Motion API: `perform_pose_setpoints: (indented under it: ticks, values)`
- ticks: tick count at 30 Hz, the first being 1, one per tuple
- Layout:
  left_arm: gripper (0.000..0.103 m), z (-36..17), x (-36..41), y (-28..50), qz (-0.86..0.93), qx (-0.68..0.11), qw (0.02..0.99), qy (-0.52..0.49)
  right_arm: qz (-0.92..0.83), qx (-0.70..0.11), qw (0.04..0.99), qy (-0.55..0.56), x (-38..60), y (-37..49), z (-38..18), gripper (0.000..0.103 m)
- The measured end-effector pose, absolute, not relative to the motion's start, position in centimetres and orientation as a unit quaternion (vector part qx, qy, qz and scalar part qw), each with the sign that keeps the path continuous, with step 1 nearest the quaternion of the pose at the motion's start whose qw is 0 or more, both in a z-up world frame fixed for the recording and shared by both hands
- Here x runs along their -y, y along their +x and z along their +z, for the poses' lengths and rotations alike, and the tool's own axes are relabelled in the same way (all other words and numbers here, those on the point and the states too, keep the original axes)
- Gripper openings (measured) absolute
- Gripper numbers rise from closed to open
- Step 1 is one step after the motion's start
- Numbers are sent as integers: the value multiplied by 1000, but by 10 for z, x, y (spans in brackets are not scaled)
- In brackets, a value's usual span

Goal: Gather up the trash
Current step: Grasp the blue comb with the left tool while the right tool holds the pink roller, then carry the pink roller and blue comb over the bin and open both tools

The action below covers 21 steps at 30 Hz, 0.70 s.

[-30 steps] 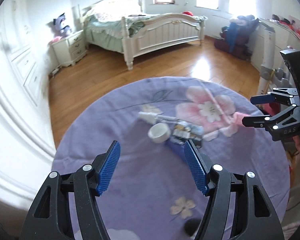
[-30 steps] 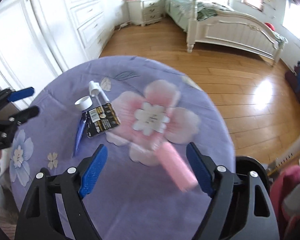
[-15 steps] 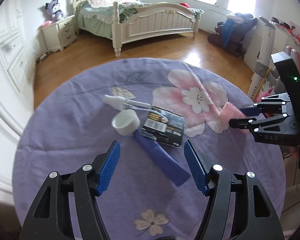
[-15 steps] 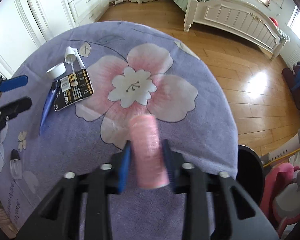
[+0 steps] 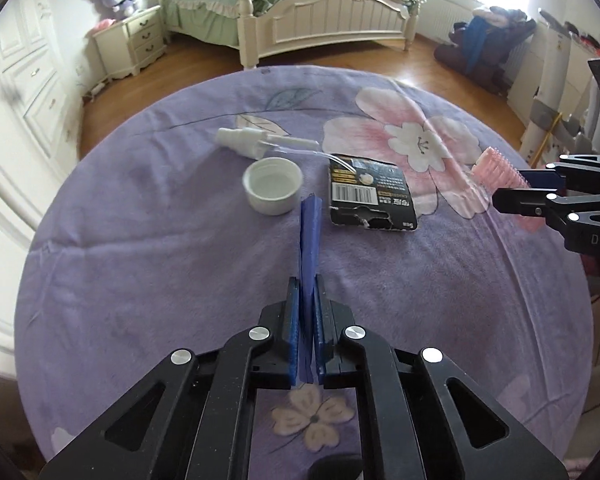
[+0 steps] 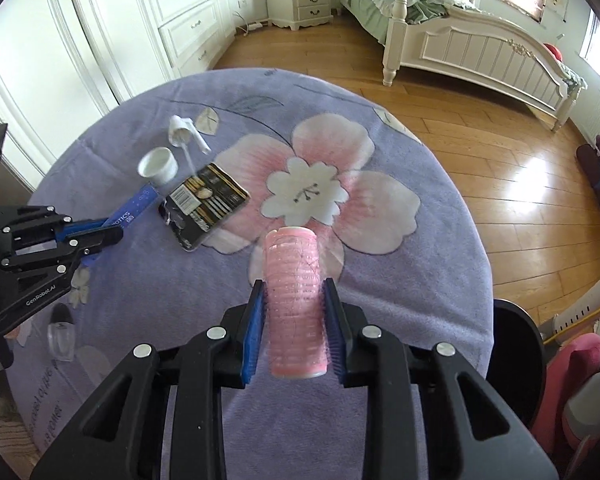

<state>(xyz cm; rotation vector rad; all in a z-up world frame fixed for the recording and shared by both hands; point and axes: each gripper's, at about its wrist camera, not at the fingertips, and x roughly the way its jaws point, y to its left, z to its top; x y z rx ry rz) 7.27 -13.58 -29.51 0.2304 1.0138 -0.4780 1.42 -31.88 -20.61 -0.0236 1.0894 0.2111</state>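
Trash lies scattered on a round table draped in a purple flowered cloth, with a white bed on the wooden floor beyond. Right gripper has its jaws clamped on a pink hair roller, which juts forward over the cloth's big pink flower. Left gripper has just pinched together on a flat blue strip, its far end reaching between a white cap and a black barcoded card. Behind the cap lies a white spray nozzle, its clear tube crossing onto the card.
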Motion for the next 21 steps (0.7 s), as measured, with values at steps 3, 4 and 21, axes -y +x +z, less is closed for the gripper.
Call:
perform_pose_setpoints:
  ticks: [3,4,21]
  values:
    - [7,-279,131,64,-235,-458,851,103,110,-504,857,-6,314,10,-196,28]
    - [7,-273,133,61,-237,-451,854,106,112,-500,858,-2,313,9,-193,28]
    - [7,-245,321,40,-401,-398,811,150,-46,-485,872,56,435,-51,-182,28]
